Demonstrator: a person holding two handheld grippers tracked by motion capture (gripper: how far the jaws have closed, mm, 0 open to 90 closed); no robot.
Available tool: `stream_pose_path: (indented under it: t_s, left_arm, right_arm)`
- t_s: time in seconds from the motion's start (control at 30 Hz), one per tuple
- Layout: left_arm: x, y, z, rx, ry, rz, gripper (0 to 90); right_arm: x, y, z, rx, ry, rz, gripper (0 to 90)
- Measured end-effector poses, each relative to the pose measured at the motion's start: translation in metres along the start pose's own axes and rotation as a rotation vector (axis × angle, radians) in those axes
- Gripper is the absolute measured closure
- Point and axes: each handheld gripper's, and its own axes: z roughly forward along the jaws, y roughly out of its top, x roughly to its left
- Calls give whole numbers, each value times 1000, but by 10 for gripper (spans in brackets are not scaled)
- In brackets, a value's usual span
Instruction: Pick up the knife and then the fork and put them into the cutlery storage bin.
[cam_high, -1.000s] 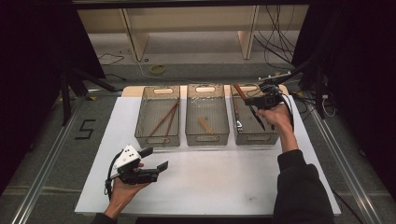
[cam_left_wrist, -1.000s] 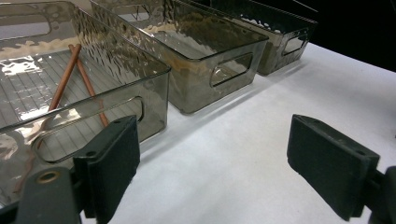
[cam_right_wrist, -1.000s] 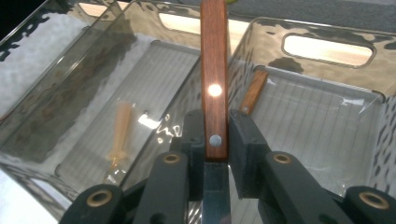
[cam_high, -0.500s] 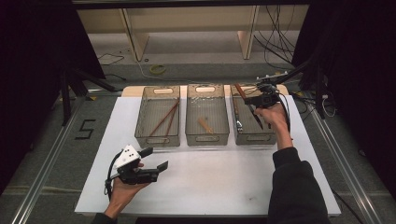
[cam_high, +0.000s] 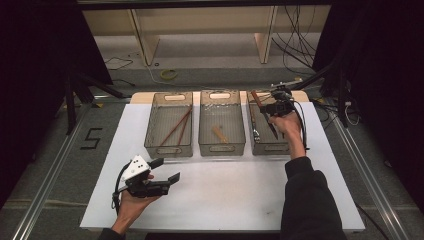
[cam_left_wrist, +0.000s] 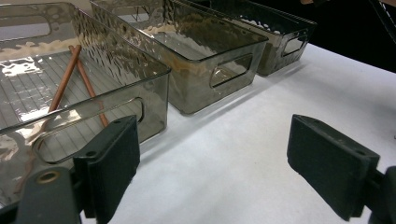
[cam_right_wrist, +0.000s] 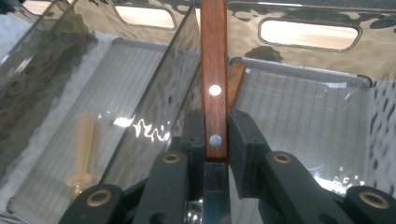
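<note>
My right gripper (cam_high: 276, 107) hangs over the right clear bin (cam_high: 272, 148), shut on a knife (cam_high: 264, 113). The knife's brown wooden handle (cam_right_wrist: 215, 79) with two rivets sticks out past the jaws, which clamp its lower end, and the blade runs back under the hand. In the right gripper view, a second brown handle (cam_right_wrist: 236, 79) lies in the bin below. My left gripper (cam_high: 165, 170) rests at the front left of the white table, open, with nothing between its jaws (cam_left_wrist: 233, 163).
Three clear bins stand in a row at the table's far side. The left bin (cam_high: 168, 148) holds two brown chopsticks (cam_high: 177, 126). The middle bin (cam_high: 222, 147) holds a pale wooden utensil (cam_high: 219, 133). Cables lie on the floor behind the table.
My right gripper has shifted slightly left over the right bin with the knife still in it. The left gripper has stayed put.
</note>
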Motion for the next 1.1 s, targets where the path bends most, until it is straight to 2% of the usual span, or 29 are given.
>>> stream_pose_path:
  t_s: [0.47, 0.7, 0.8, 0.87, 0.97, 1.1]
  left_arm:
    - [0, 0, 0, 0, 1, 0, 165]
    - [0, 0, 0, -1, 0, -1, 164]
    - [0, 0, 0, -1, 0, 0, 165]
    - [-1, 0, 0, -1, 0, 0, 165]
    - [0, 0, 0, -2, 0, 0, 164]
    - [-1, 0, 0, 0, 0, 0, 164]
  right_arm:
    - [0, -4, 8, 12, -19, 25, 775]
    - [0, -6, 15, 38, -26, 47, 766]
    - [0, -6, 14, 34, -3, 53, 685]
    - [1, -5, 11, 30, -16, 40, 663]
    - [0, -5, 6, 11, -3, 41, 609]
    - [4, -9, -4, -18, 52, 5, 539]
